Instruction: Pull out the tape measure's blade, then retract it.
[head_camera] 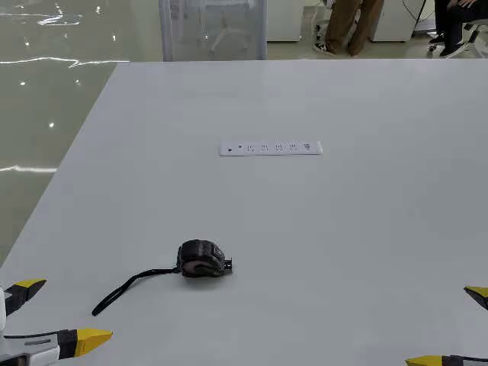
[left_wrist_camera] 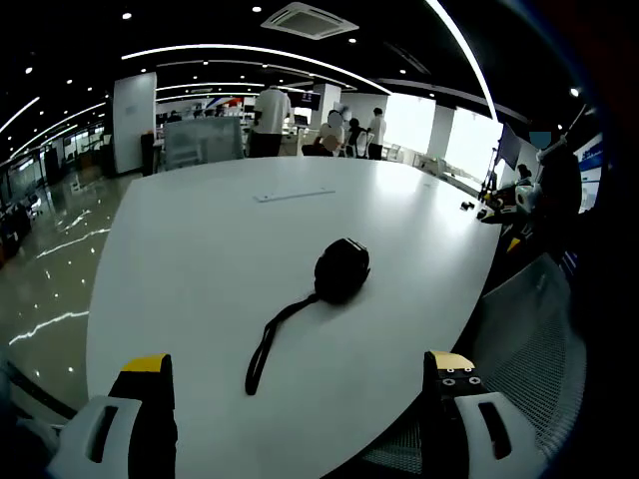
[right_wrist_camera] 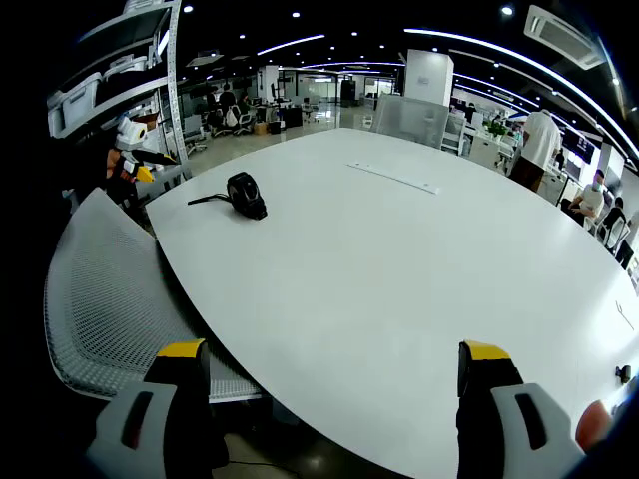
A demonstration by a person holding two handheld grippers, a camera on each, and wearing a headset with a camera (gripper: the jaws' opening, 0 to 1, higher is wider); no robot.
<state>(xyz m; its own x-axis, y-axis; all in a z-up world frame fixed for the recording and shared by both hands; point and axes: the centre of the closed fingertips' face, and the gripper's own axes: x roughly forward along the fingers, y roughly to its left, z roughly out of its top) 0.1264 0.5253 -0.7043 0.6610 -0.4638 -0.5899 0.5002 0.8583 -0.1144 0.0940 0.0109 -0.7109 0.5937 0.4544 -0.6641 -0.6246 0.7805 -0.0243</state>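
A black tape measure (head_camera: 202,258) lies on the white table (head_camera: 305,213), its black wrist strap (head_camera: 126,290) trailing toward the near left edge. No blade is drawn out. It also shows as the tape measure (left_wrist_camera: 342,269) with strap (left_wrist_camera: 270,344) ahead of my left gripper (left_wrist_camera: 300,374), and as a small tape measure (right_wrist_camera: 246,194) far left of my right gripper (right_wrist_camera: 334,364). My left gripper (head_camera: 65,313) is open at the lower left corner, yellow tips apart, nothing held. My right gripper (head_camera: 465,328) is open at the lower right corner, well away.
A white power strip (head_camera: 271,148) lies mid-table beyond the tape measure. A mesh office chair (right_wrist_camera: 110,289) stands at the near table edge. People stand past the far end (head_camera: 351,27). A glossy floor lies left of the table.
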